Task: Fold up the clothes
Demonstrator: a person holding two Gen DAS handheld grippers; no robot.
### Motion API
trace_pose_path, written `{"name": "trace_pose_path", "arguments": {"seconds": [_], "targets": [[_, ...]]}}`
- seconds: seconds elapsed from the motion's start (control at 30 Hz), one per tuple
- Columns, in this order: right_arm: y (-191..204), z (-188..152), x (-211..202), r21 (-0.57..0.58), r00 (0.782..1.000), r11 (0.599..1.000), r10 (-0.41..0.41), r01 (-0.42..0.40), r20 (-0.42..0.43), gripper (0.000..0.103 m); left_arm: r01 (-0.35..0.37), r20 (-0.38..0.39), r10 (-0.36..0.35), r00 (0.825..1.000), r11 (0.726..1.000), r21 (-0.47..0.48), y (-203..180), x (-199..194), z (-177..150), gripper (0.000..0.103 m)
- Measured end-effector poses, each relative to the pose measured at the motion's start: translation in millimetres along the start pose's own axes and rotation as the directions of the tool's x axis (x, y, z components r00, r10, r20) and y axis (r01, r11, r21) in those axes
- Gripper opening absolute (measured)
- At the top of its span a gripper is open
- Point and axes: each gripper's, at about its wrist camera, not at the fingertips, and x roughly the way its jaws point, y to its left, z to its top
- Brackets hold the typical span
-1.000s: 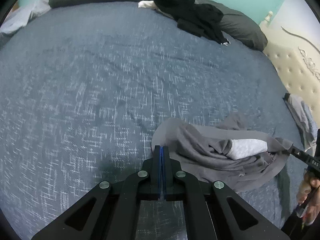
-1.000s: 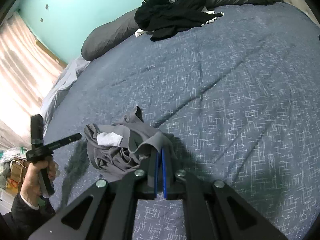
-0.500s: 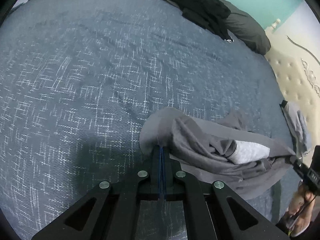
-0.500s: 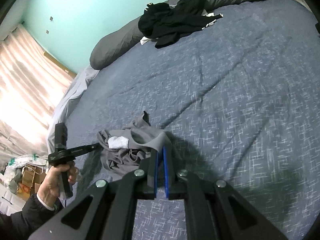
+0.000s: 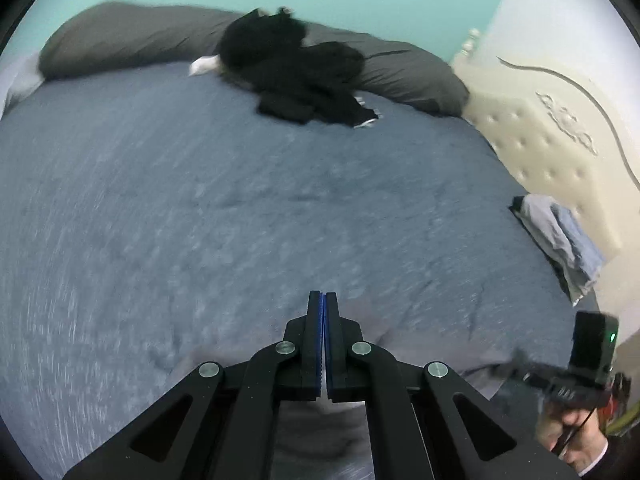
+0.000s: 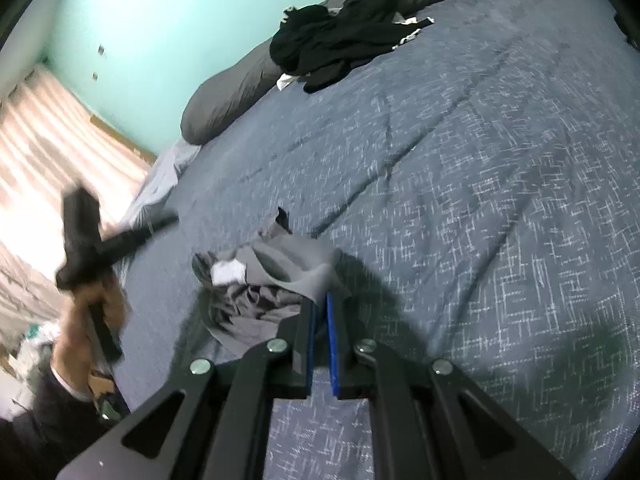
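Note:
A crumpled grey garment [image 6: 276, 276] with a white label patch [image 6: 228, 272] lies on the blue bedspread [image 6: 480, 200]. My right gripper [image 6: 322, 296] is shut on its near edge, the cloth pinched between the blue pads. In the right wrist view my left gripper [image 6: 172, 218] hangs blurred above and left of the garment, carried by a hand [image 6: 96, 308]. In the left wrist view the left gripper [image 5: 323, 296] is shut with nothing between its pads. The garment [image 5: 320, 432] shows only as grey cloth beneath its fingers. The right gripper [image 5: 516, 364] is at the lower right.
A heap of black clothes [image 5: 296, 76] lies at the far end against dark grey pillows [image 5: 120, 36]. A small stack of folded clothes [image 5: 560, 232] sits by the cream tufted headboard [image 5: 540, 140]. A bright curtain [image 6: 48, 160] hangs past the bed's left edge.
My left gripper has lifted off the garment's edge and tilted up, still shut and holding nothing. The right gripper keeps its grip on the cloth and has shifted slightly.

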Motion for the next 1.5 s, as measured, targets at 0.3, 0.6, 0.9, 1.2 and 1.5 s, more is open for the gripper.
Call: {"name": "trace_pose_path", "arguments": {"seconds": [0.3, 0.6, 0.9, 1.2, 1.5], "targets": [[-11.6, 0.5, -5.8, 0.021, 1.0, 1.0, 0.023, -0.023, 0.01, 0.006, -0.096, -0.099, 0.088, 0.991, 0.992, -0.079, 31.4, 10.0, -16.6, 0.0], [-12.4, 0.6, -4.8, 0.034, 0.999, 0.999, 0.034, -0.034, 0.012, 0.006, -0.181, -0.198, 0.147, 0.969, 0.969, -0.17, 85.8, 20.7, -52.4, 0.025], [-15.0, -0.7, -2.0, 0.046, 0.999, 0.998, 0.04, -0.04, 0.007, 0.006, -0.145, -0.196, 0.098, 0.976, 0.959, -0.242, 105.8, 9.2, -67.7, 0.029], [-15.0, -1.0, 0.5, 0.04, 0.999, 0.998, 0.043, -0.043, 0.0, 0.006, -0.156, -0.185, 0.116, 0.976, 0.963, -0.22, 98.5, 15.1, -73.7, 0.013], [-14.4, -2.0, -1.5, 0.032, 0.999, 0.999, 0.042, -0.042, 0.001, 0.006, -0.144, -0.118, 0.126, 0.985, 0.976, -0.162, 75.0, 1.8, -56.4, 0.003]]}}
